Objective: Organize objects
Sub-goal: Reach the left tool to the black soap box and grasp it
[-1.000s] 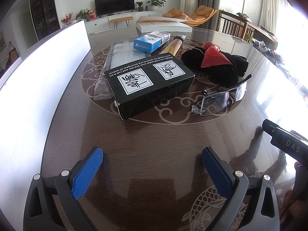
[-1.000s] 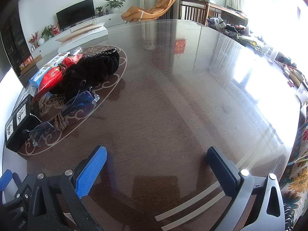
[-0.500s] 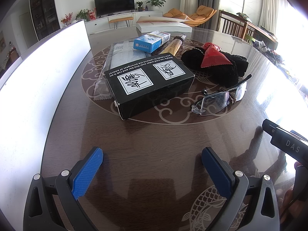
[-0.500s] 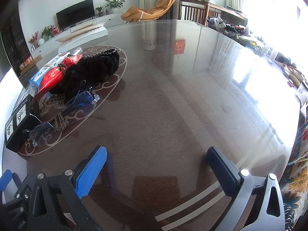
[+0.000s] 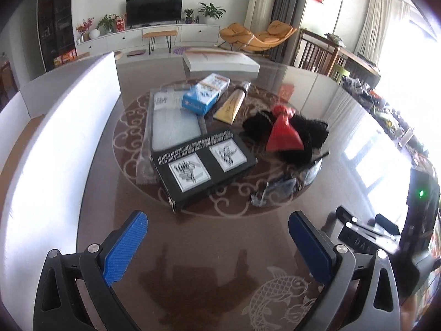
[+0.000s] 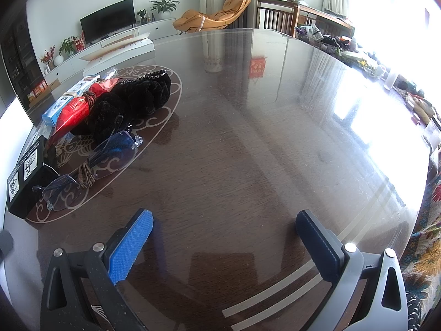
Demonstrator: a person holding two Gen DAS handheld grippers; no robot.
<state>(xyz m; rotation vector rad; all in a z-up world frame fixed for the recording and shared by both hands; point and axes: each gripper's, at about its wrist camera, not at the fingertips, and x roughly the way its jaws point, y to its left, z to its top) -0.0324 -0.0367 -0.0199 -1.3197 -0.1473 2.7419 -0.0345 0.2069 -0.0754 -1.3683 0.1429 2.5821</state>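
Note:
A cluster of objects lies on the dark round table (image 5: 209,253). It holds a black printed box (image 5: 204,165), a blue carton (image 5: 205,96), a yellow tube (image 5: 233,104), a clear plastic packet (image 5: 173,121), a red pouch (image 5: 284,135) on a black fuzzy bundle (image 5: 314,132), and clear glasses (image 5: 286,184). My left gripper (image 5: 217,245) hovers open, short of the black box. My right gripper (image 6: 224,245) stands open over bare table (image 6: 248,138). To its left are the glasses (image 6: 91,171), the fuzzy bundle (image 6: 132,104), the red pouch (image 6: 73,113) and the black box (image 6: 24,179).
A tall white board (image 5: 55,151) borders the table on the left. A flat white box (image 5: 220,60) lies at the far edge. The right gripper's body (image 5: 366,234) shows at the left wrist view's right side. Wooden chairs (image 6: 278,16) and a cluttered side surface (image 6: 358,55) stand beyond.
The left wrist view has risen and tilted up with motion blur, so the objects sit lower and smaller in it. The right gripper has hardly moved. Both stay open.

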